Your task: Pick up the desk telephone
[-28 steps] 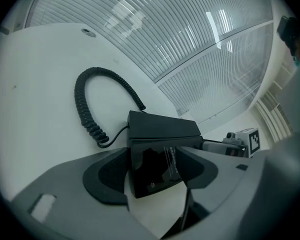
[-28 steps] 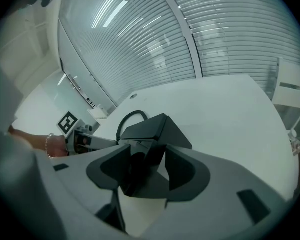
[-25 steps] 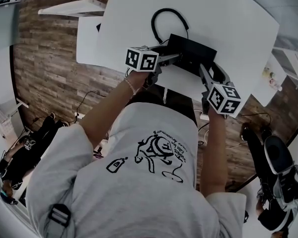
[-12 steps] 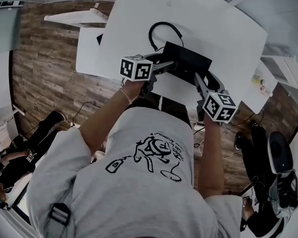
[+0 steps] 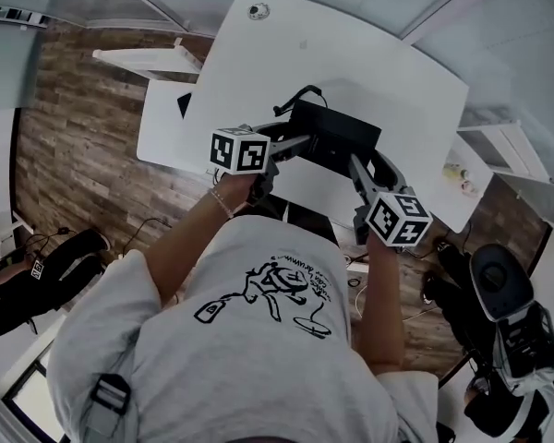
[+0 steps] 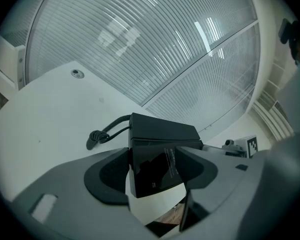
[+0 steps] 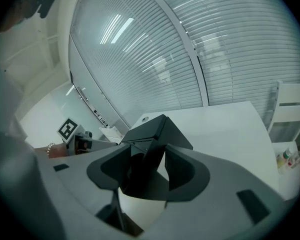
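Black wedge-shaped desk telephone (image 5: 335,134), cord (image 5: 294,98) at rear, near table (image 5: 397,67) front edge.

Muted, even light; strong fisheye warp; ceiling-light glare, possibly on blinds.

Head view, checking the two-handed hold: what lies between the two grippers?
The desk telephone spans it, left gripper on one end, right gripper on the other, in the head view.

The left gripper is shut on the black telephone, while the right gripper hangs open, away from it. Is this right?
Not quite. The right gripper is also shut on the telephone: the right gripper view shows its jaws on one end. The left gripper holds it, as you say.
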Motion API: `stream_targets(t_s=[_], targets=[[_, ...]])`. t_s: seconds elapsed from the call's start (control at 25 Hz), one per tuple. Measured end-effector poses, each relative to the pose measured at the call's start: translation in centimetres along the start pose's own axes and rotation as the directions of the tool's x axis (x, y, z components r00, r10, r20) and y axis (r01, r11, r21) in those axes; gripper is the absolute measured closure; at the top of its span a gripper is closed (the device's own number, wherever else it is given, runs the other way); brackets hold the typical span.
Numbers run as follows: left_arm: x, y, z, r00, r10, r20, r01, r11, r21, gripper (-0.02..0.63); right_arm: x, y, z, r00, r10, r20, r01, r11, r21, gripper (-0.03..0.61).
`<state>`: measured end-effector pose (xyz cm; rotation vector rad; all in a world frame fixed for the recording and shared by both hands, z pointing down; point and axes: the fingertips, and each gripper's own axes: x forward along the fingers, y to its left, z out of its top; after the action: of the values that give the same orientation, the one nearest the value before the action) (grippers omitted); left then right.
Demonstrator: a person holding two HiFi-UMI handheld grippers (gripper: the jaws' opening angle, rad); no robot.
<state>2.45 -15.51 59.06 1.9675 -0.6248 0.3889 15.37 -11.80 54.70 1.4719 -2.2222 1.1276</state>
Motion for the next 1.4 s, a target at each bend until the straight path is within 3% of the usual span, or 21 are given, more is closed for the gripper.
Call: stream_targets(t_s=[1.0,1.4], targets=[[-6.8,-9.6,6.3,0.992,-0.075,0.098,0.072,0.997,0.031,0.331,-8.2,7.3,10.4,0.982,0.033,0.187,-0.014,0.995,-0.101,0.374],[-9.8,-14.0,8.8,0.983,-0.109,0.15,0.095,0.991,0.095,0.331,-11.8,9.5,13.5,0.966,0.049,0.254,-0.014,0.991,-0.136,0.374]])
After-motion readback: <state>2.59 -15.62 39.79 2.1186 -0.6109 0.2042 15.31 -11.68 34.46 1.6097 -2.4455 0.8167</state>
